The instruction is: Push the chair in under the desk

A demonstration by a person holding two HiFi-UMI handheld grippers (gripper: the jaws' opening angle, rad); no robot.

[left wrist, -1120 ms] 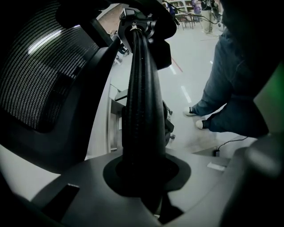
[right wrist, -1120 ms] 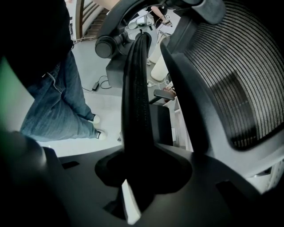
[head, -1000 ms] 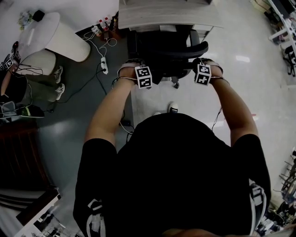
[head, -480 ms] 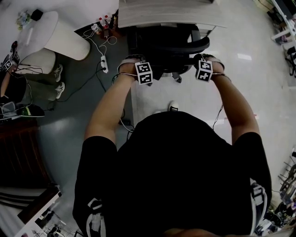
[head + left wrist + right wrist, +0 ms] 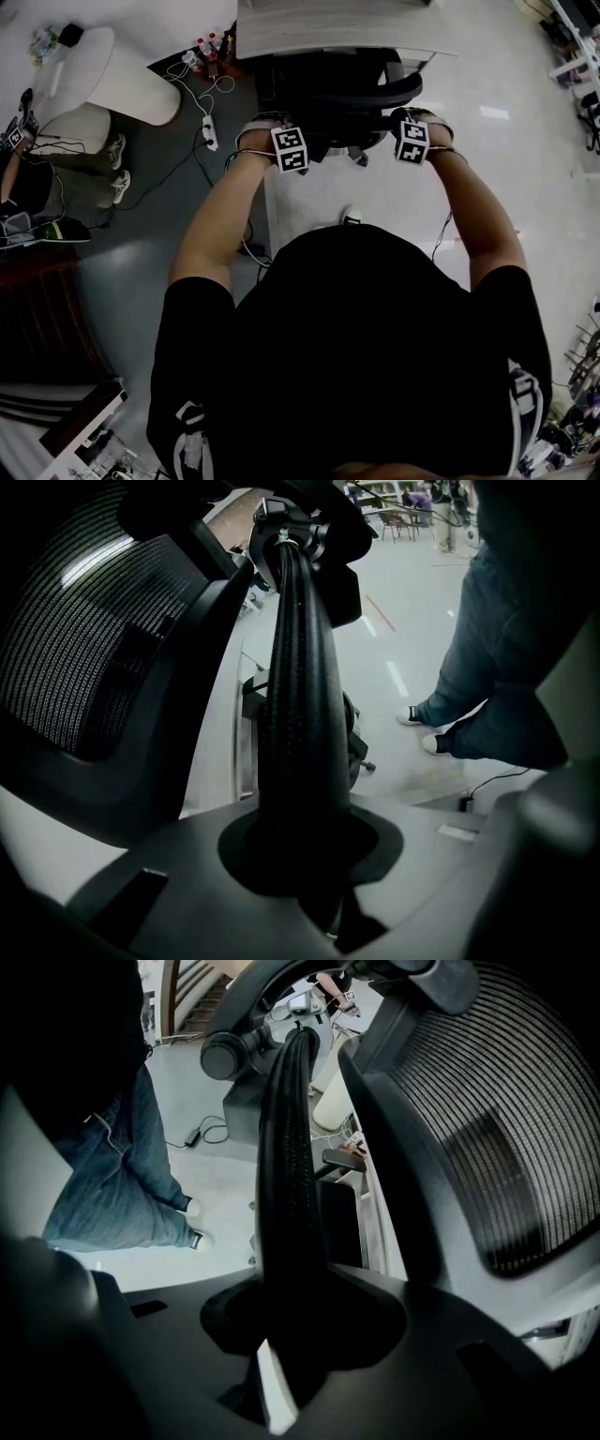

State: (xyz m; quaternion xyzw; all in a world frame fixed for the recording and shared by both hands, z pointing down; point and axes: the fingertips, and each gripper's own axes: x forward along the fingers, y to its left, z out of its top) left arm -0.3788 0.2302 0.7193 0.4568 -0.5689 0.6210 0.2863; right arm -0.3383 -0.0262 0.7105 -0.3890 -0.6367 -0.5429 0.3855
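The black mesh office chair [image 5: 330,94] stands at the light wooden desk [image 5: 328,23], its seat partly beneath the top. My left gripper [image 5: 284,133] and right gripper [image 5: 409,125] hold the two ends of the chair back's curved top rim [image 5: 380,97]. In the left gripper view the ribbed black rim [image 5: 300,714] runs up from between the jaws of the left gripper [image 5: 305,850], mesh back [image 5: 84,649] to the left. In the right gripper view the same rim [image 5: 291,1176] sits clamped in the right gripper [image 5: 295,1330], mesh [image 5: 506,1129] to the right.
A white cylindrical stand [image 5: 122,70] and a power strip with cables [image 5: 210,131] lie left of the chair. A seated person [image 5: 56,173] is at far left. Small bottles [image 5: 202,54] stand by the desk corner. Jeans-clad legs [image 5: 506,667] stand behind the chair.
Both grippers and the chair moved forward toward the desk over the first half second; since then they have barely shifted.
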